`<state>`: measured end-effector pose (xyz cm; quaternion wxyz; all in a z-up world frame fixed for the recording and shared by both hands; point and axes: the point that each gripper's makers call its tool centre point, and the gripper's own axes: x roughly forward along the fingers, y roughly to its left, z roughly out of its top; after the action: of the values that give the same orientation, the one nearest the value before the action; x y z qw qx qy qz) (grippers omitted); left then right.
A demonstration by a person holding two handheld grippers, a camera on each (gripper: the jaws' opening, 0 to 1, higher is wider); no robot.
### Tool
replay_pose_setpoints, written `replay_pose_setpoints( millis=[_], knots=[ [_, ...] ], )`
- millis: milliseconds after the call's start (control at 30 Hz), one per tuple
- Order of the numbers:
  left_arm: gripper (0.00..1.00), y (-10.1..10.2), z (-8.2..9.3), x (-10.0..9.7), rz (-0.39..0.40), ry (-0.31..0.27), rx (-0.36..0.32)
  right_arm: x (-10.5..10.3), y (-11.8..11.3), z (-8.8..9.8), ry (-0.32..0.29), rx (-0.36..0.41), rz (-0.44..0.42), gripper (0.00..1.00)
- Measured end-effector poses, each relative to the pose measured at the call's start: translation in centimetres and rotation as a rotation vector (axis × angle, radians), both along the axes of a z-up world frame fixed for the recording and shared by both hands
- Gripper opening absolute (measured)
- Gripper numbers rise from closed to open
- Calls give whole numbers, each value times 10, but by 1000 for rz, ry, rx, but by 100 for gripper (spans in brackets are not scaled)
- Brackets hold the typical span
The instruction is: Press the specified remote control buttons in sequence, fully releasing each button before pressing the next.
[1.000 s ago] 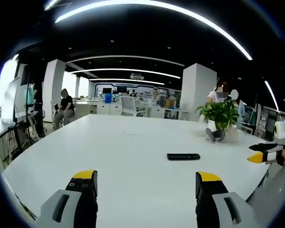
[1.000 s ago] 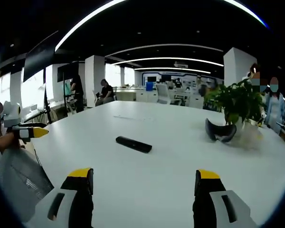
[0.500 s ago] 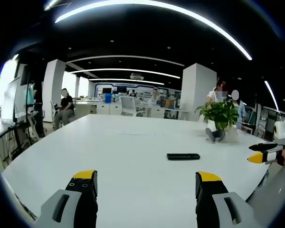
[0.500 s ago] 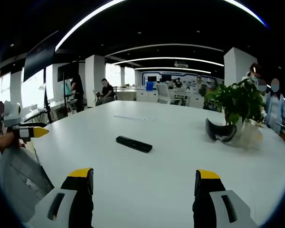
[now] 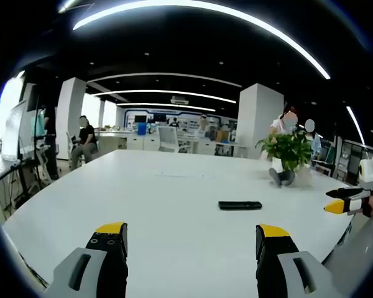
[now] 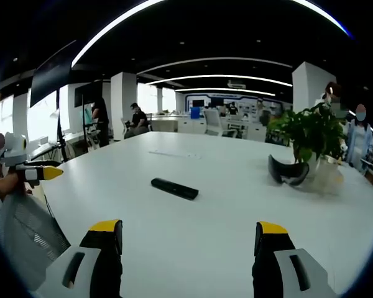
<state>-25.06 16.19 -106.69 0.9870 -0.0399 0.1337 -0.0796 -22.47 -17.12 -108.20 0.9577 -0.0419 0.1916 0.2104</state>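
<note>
The remote control (image 5: 240, 205) lies flat on the white table (image 5: 161, 205), ahead of the left gripper (image 5: 191, 245) and a little toward its right jaw, well apart from the yellow tips. From the right gripper (image 6: 184, 243) the same remote (image 6: 174, 188) sits ahead and toward the left jaw, again well clear. So it rests between the two tools, out in the open, which suits a job where it must stay in sight throughout.

Both tools are held with jaws spread wide and nothing between them. They hang low over the near edge of the table, side by side and aimed inward, so each camera frames the remote. I judge this as a ready stance: no button is being touched, and the pressing has yet to start.

Farther off, beyond the remote and toward the right side of both tools, stands a potted plant (image 6: 311, 133) with a dark curved headset-like object (image 6: 288, 171) at its foot. Neither lies in the path to the remote, so a straight reach forward looks unobstructed. People (image 5: 84, 139) sit and stand far behind the table.
</note>
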Motion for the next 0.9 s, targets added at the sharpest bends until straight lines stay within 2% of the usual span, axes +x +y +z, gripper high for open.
replay_pose_setpoints(
  millis=[433,567,600,667,733,767,800,833,867,900],
  knots=[
    [89,-1,2,0,-2,-9,-6,1,-1,2,-5,6,-15,87],
    [90,-3,4,1,-13,-16,-5,1,-3,8,-25,13,-33,88],
    [92,-4,7,1,-18,-31,-6,2,-4,9,-30,11,-37,87],
    [92,-6,20,3,-25,-103,12,2,-8,9,-33,4,-55,87],
    [92,-7,17,2,-26,-85,8,2,-11,9,-27,9,-73,86],
    [92,-7,14,2,-28,-66,5,2,-12,8,-25,12,-79,86],
    [92,-7,8,0,-30,-20,9,2,-13,8,-20,16,-82,86],
    [91,-8,6,0,-38,-9,12,2,-13,7,-19,17,-81,86],
    [91,-16,3,-4,-90,20,22,2,-12,6,-14,13,-77,85],
    [89,-20,3,-4,-124,19,47,2,-11,5,-8,3,-69,85]
  ],
)
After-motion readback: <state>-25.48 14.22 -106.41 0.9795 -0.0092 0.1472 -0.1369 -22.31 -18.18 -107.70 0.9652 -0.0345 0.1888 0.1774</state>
